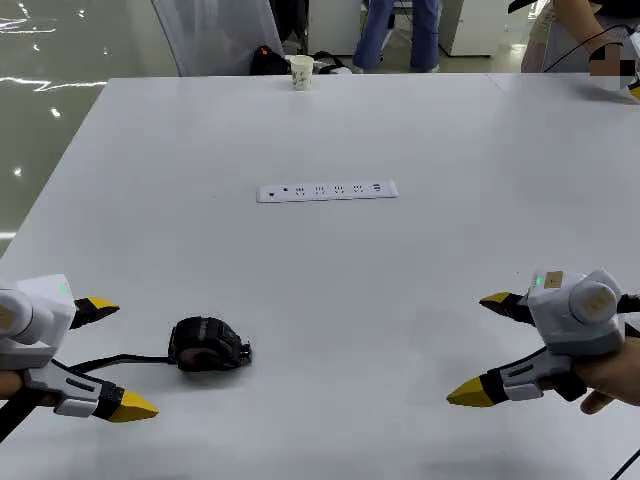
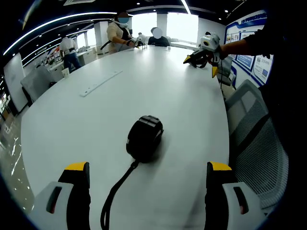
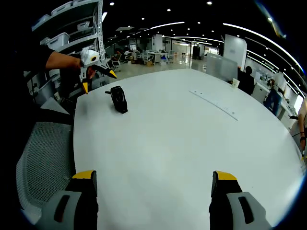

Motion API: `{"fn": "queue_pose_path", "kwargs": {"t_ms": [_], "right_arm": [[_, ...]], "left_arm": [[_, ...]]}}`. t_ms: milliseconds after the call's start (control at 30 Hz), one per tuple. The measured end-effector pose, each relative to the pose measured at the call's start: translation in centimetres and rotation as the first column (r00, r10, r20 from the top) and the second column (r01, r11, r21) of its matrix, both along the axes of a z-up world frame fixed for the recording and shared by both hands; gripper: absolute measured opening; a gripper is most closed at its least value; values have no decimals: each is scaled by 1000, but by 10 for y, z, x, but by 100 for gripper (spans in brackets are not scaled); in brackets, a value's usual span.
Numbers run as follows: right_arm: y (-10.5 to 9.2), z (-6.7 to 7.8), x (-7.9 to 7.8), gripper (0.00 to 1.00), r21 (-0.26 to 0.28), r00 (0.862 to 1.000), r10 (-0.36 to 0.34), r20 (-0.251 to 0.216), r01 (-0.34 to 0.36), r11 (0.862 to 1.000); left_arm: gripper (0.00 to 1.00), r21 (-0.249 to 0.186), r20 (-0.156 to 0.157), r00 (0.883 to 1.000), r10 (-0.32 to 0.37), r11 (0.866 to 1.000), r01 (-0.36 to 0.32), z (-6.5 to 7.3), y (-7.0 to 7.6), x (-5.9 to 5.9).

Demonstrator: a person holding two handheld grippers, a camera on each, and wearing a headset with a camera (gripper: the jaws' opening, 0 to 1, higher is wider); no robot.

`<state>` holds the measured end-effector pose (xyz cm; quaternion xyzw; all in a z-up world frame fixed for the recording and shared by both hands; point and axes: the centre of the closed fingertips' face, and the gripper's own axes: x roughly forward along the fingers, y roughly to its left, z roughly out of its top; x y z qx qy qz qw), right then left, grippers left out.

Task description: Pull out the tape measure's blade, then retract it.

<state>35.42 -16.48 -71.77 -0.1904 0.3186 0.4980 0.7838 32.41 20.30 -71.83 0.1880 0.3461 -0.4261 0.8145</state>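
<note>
**Head view: tape measure untouched, both grippers spread wide**

The tape measure, a dark rounded case, lies on the white table near its front-left edge. Its blade looks fully wound in. A black strap trails from the case toward the person. On so dark a case the blade's hook cannot be made out, though it probably faces away from the strap.

The left gripper hangs just beside the case with its jaws wide apart and nothing between them. The left gripper view has the case centred ahead of the yellow tips, which suggests an approach to pin or grasp the body. The right gripper is well apart on the other side, also gaping and empty, and angled inward. That likely leaves it ready to take the blade's end once the case is steadied.

Farther back lie a power strip and a paper cup, clear of the work. Neither step of the task has begun.
</note>
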Motion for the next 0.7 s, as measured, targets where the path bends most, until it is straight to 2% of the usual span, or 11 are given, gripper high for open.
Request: {"fn": "queue_pose_path", "kwargs": {"t_ms": [300,467,700], "right_arm": [[11,-2,9,99,-9,999,37,13,-37,999],[22,-7,12,99,-24,997,80,17,-80,997],[36,-10,21,99,-32,994,106,17,-105,994]], "left_arm": [[97,39,-14,998,-61,997,61,-6,-8,14],[97,82,-29,994,-103,991,105,-9,-14,19],[95,125,-26,989,-148,981,150,-12,-22,26]]}}
